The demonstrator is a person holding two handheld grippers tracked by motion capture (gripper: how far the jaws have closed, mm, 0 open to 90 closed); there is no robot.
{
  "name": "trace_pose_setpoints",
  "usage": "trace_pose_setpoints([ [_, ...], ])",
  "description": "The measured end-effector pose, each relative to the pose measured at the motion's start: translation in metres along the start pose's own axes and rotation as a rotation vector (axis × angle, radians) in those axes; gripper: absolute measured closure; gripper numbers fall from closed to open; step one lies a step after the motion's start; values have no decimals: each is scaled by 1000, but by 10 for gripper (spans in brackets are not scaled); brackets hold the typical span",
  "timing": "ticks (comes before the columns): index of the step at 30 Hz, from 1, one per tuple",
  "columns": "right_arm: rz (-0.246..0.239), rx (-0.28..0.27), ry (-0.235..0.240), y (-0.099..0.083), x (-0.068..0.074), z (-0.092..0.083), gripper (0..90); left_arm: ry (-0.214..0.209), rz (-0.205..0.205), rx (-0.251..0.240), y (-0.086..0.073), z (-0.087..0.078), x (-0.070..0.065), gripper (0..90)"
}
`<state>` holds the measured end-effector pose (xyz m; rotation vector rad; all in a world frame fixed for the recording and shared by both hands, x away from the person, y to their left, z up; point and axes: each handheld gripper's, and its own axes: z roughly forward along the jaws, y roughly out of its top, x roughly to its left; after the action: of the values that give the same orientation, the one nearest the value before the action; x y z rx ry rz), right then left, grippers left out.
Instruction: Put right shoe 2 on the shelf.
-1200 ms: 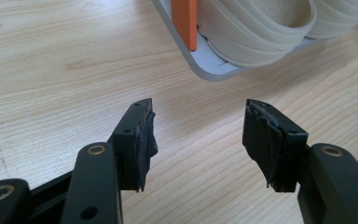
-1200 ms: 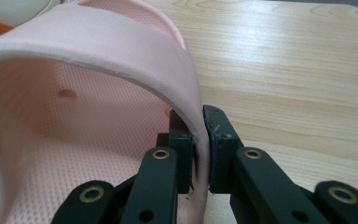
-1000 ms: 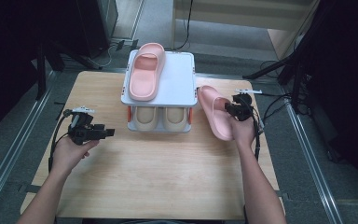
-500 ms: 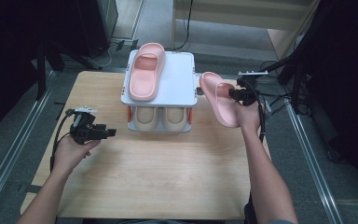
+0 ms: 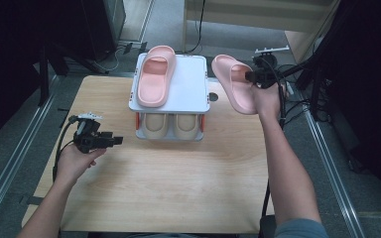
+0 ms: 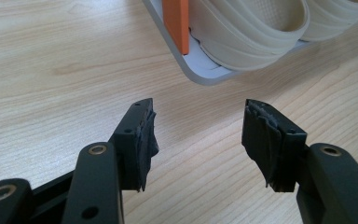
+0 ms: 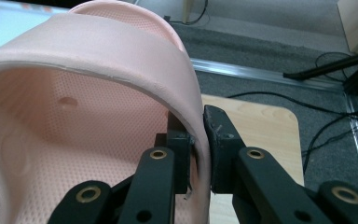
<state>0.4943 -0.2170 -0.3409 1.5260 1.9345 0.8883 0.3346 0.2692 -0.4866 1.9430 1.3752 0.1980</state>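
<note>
A pink slipper (image 5: 234,83) hangs in the air just right of the white two-tier rack (image 5: 193,84), held by my right gripper (image 5: 250,76), which is shut on its strap (image 7: 186,93). A second pink slipper (image 5: 154,79) lies on the rack's top shelf, left side. Two beige slippers (image 5: 171,126) sit on the lower shelf, also seen close up (image 6: 256,23) in the left gripper view. My left gripper (image 5: 115,141) hovers low over the wooden table (image 5: 178,183) left of the rack, open and empty (image 6: 198,135).
An orange post (image 6: 176,23) stands at the rack's near left corner. Metal rails (image 5: 327,148) run along both table sides. Cables (image 7: 335,70) lie on the floor beyond the far right corner. Bare wood stretches across the table's front half.
My right gripper has lifted the pink slipper up and back, from beside the rack's lower right to level with its top shelf. The left gripper has stayed put.
</note>
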Motion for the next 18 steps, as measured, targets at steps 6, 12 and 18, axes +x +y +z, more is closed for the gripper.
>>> trace_pose_setpoints([
  [6,-27,-10,0,22,21,0,816,-6,0,-10,0,-1,0,441],
  [12,-53,3,2,32,49,11,813,-21,5,-34,1,-4,0,444],
  [18,-72,25,-8,37,72,25,804,-25,10,-61,2,-7,-1,447],
])
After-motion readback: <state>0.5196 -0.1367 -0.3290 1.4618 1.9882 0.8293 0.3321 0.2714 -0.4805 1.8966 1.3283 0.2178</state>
